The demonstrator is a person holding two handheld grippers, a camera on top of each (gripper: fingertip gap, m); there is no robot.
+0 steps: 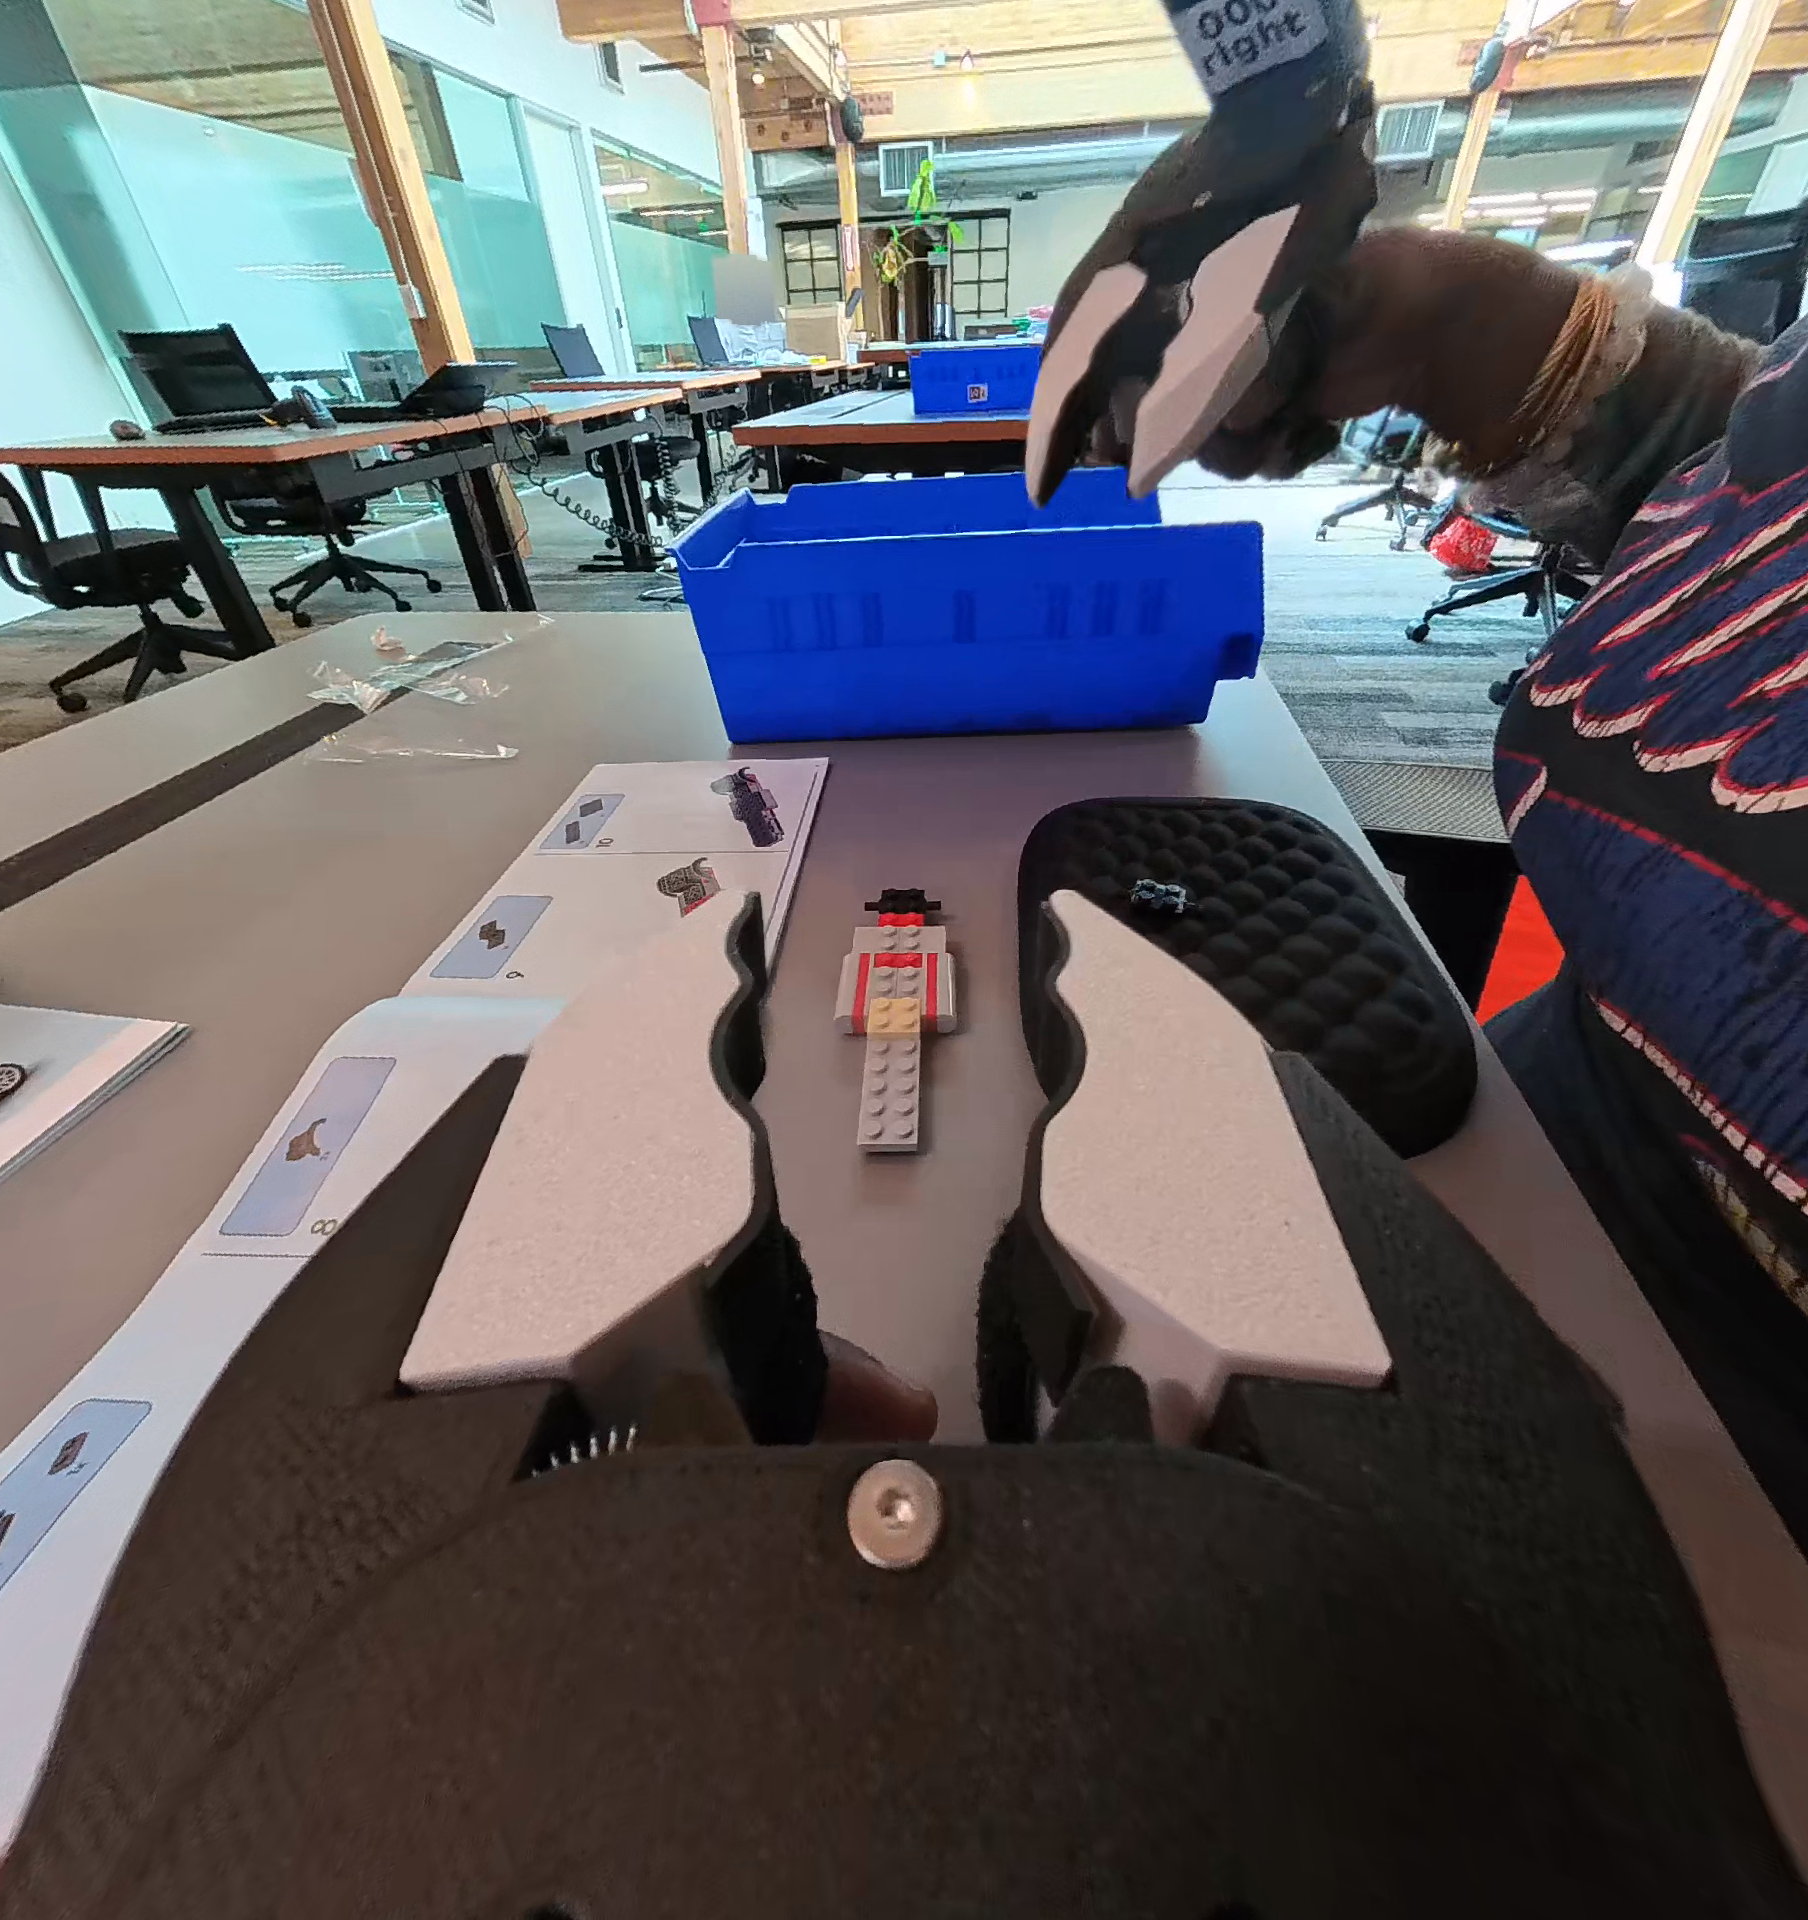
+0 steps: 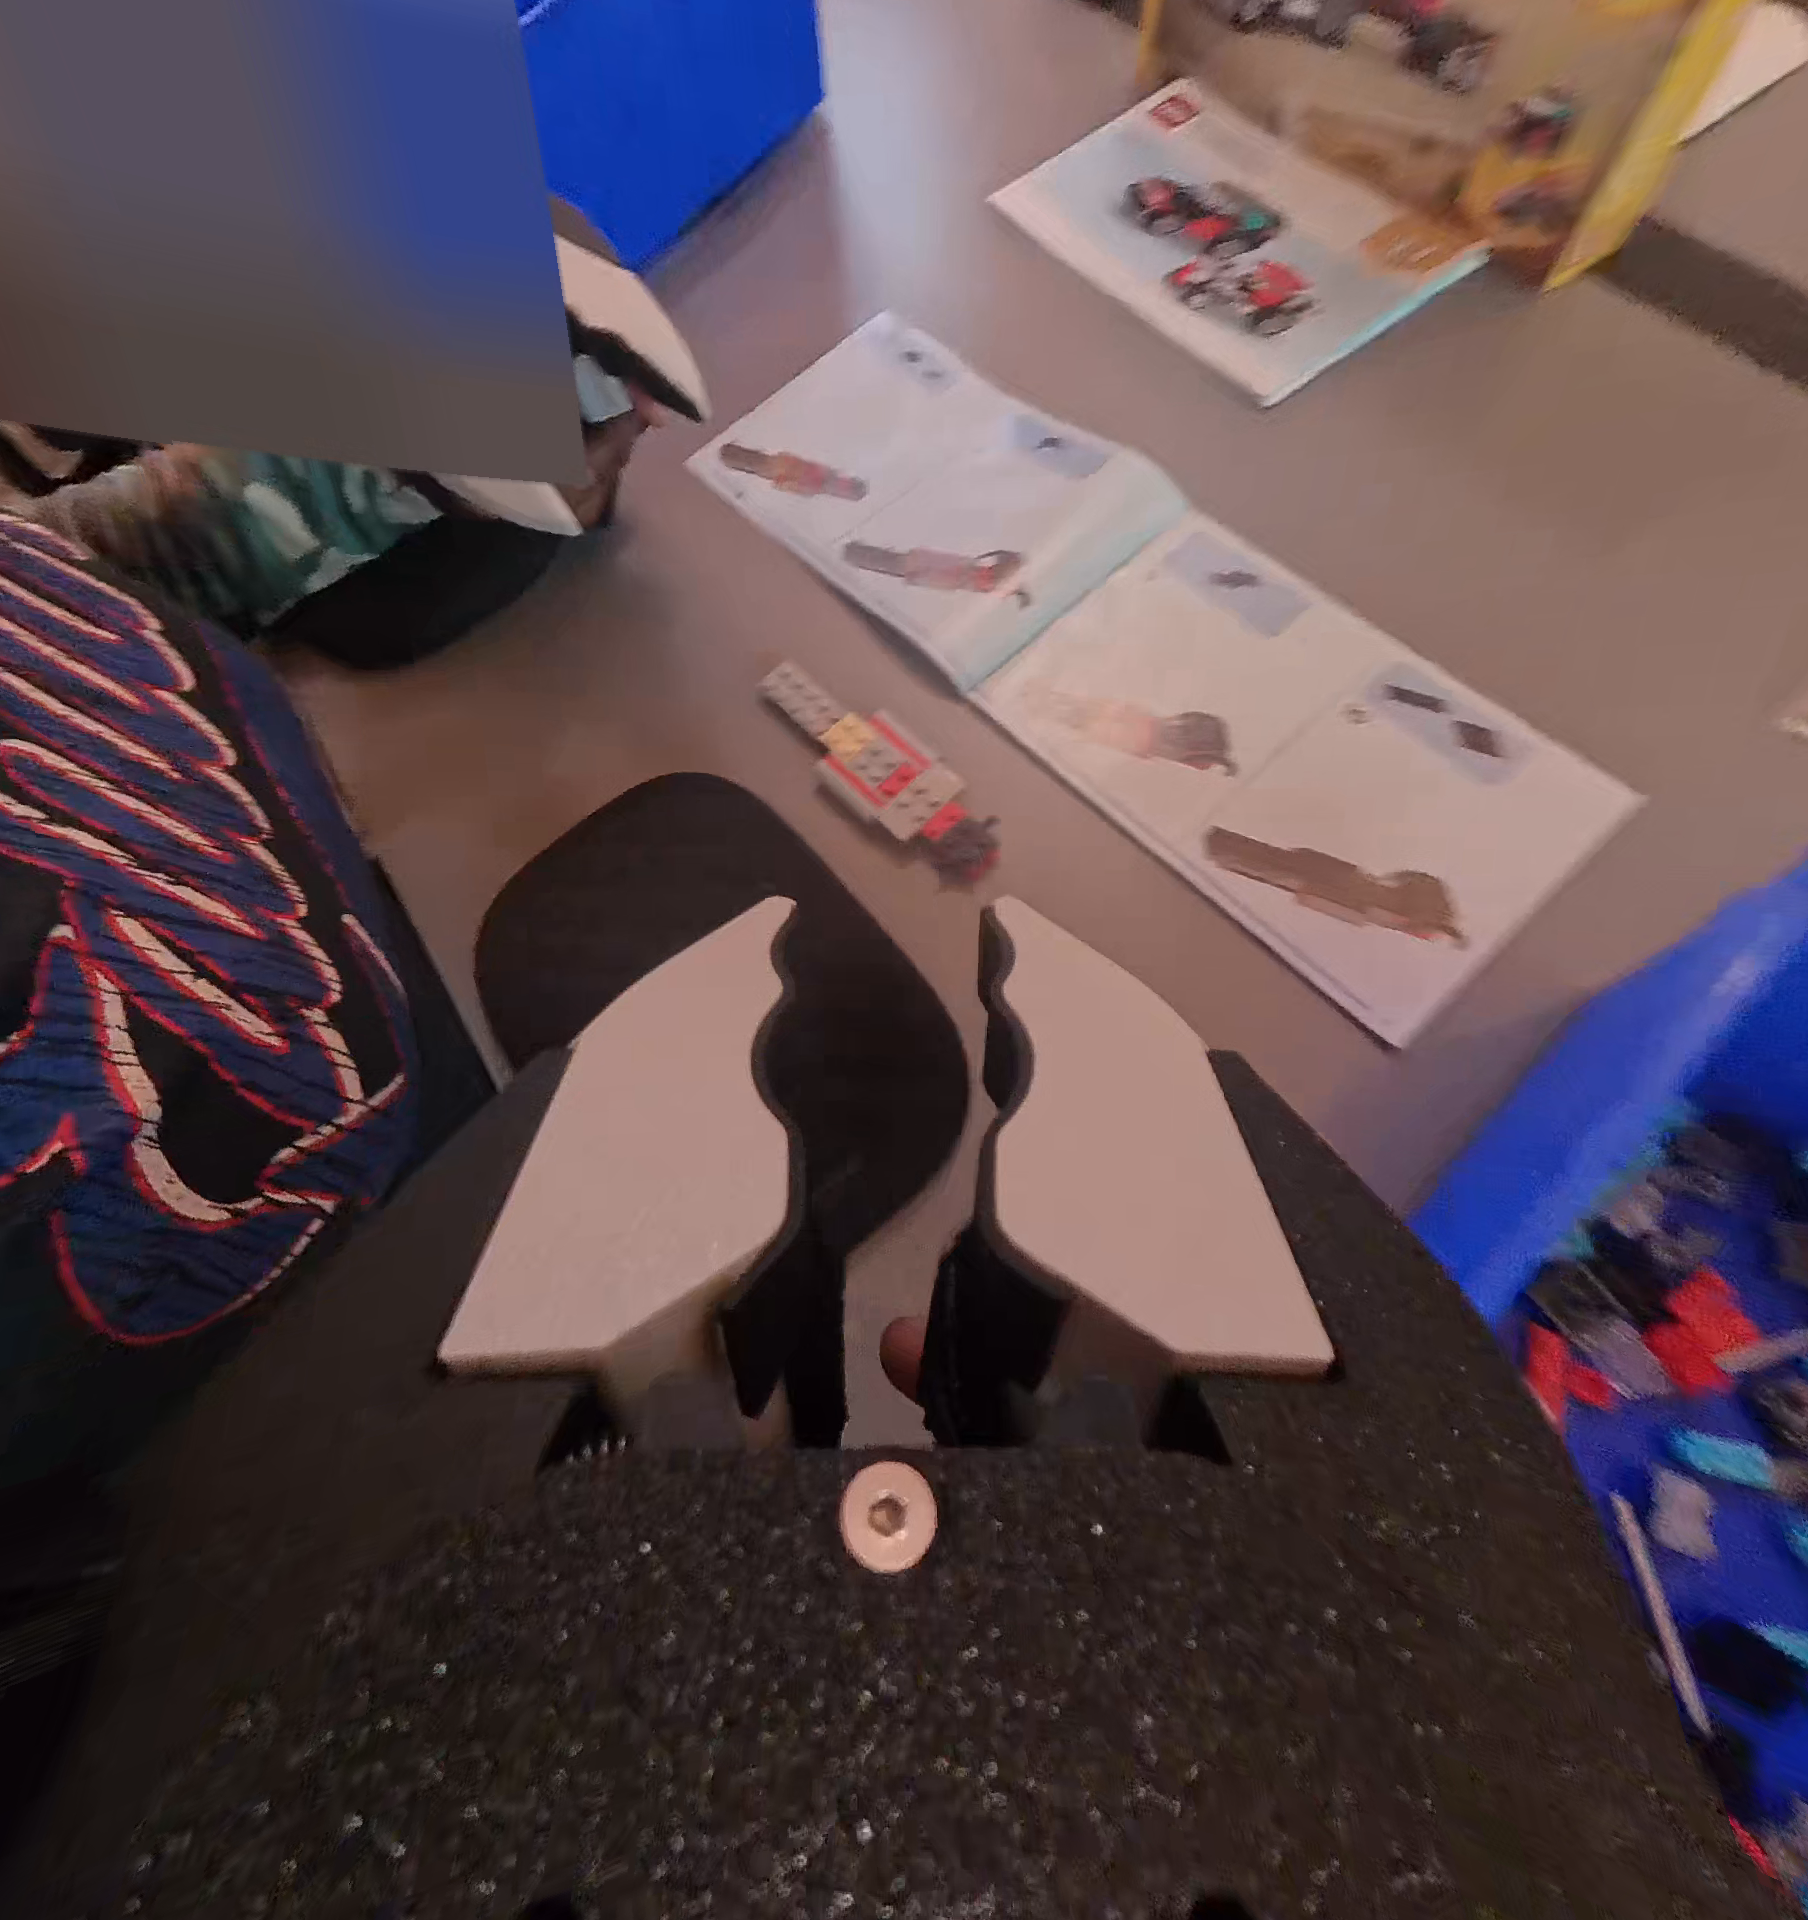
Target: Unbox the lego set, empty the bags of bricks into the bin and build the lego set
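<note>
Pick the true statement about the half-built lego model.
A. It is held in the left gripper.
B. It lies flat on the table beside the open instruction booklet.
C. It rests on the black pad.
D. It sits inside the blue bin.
B: the half-built model lies on the table, right of the open booklet, with no gripper touching it.

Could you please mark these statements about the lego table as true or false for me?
1. The left gripper is clamped on the partial lego build. False: its jaws are open and the build lies flat on the table between them.
2. The right gripper hangs above the blue bin. True.
3. The instruction booklet lies closed. False: it lies open.
4. A small dark piece sits on the black pad. True.
</note>
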